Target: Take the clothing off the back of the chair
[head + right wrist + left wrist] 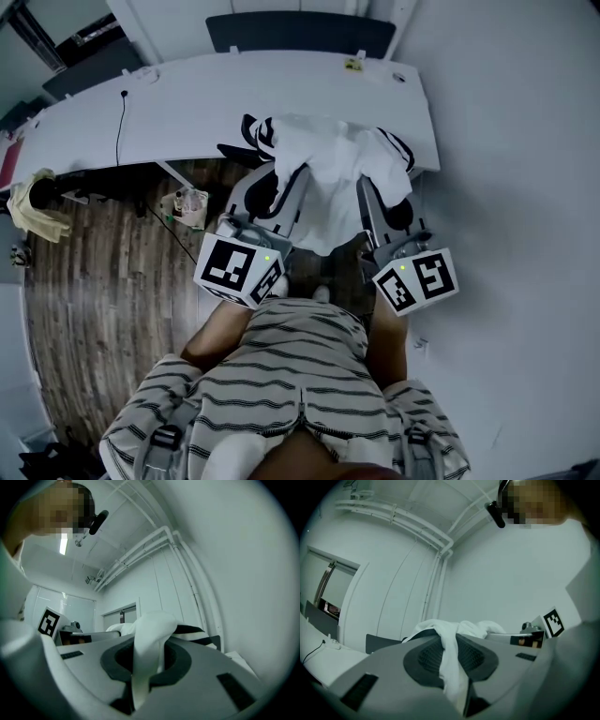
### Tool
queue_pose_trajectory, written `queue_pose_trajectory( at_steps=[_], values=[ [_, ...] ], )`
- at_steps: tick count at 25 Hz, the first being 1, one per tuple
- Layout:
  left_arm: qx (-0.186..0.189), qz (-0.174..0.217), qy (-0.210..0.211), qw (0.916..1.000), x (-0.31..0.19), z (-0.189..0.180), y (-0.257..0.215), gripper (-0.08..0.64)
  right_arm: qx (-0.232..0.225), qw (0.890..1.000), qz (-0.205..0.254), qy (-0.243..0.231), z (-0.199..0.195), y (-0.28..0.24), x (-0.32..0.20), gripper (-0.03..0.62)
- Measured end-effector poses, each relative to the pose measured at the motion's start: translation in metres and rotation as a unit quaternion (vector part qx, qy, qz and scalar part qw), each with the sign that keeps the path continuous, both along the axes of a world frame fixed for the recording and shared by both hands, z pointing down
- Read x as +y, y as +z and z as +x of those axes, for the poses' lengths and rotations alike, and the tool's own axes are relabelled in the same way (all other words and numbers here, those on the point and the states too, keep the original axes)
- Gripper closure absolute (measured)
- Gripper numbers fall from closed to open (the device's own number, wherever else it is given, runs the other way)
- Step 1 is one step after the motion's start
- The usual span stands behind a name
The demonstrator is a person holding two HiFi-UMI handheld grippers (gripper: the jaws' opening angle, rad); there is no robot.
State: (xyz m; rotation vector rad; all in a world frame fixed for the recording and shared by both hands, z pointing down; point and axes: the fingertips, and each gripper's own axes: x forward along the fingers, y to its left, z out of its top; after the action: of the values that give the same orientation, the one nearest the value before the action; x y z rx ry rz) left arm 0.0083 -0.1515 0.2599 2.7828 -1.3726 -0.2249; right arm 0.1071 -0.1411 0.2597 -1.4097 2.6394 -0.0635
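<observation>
White fabric with black stripes: the clothing (328, 173) hangs spread between both claws in front of the person, beside the edge of the white desk (281, 94). The left claw (451, 660) pinches one bunched fold. The right claw (140, 667) pinches another — both sets of jaws are pressed onto cloth.

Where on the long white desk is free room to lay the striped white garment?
The long white desk is bare across its middle, between the thin black cable at left and the small yellow object near its far edge. Crowded at its near right edge, where the white garment with black stripes hangs.
</observation>
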Motion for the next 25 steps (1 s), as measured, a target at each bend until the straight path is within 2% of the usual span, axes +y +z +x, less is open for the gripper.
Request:
queue_pose_trajectory(
  at_steps=[12,19,25],
  values=[
    [0.027,0.027,0.014,0.9992,0.021,0.0,-0.035,0.477,0.01,0.999,0.041,0.022,0.001,-0.038,0.024,0.54],
    [0.032,0.028,0.036,0.9985,0.03,0.01,-0.042,0.477,0.01,0.998,0.04,0.044,0.009,-0.043,0.038,0.54],
    [0.034,0.015,0.073,0.9966,0.047,0.039,-0.038,0.477,0.008,0.997,0.031,0.072,0.034,-0.037,0.058,0.539]
  ],
)
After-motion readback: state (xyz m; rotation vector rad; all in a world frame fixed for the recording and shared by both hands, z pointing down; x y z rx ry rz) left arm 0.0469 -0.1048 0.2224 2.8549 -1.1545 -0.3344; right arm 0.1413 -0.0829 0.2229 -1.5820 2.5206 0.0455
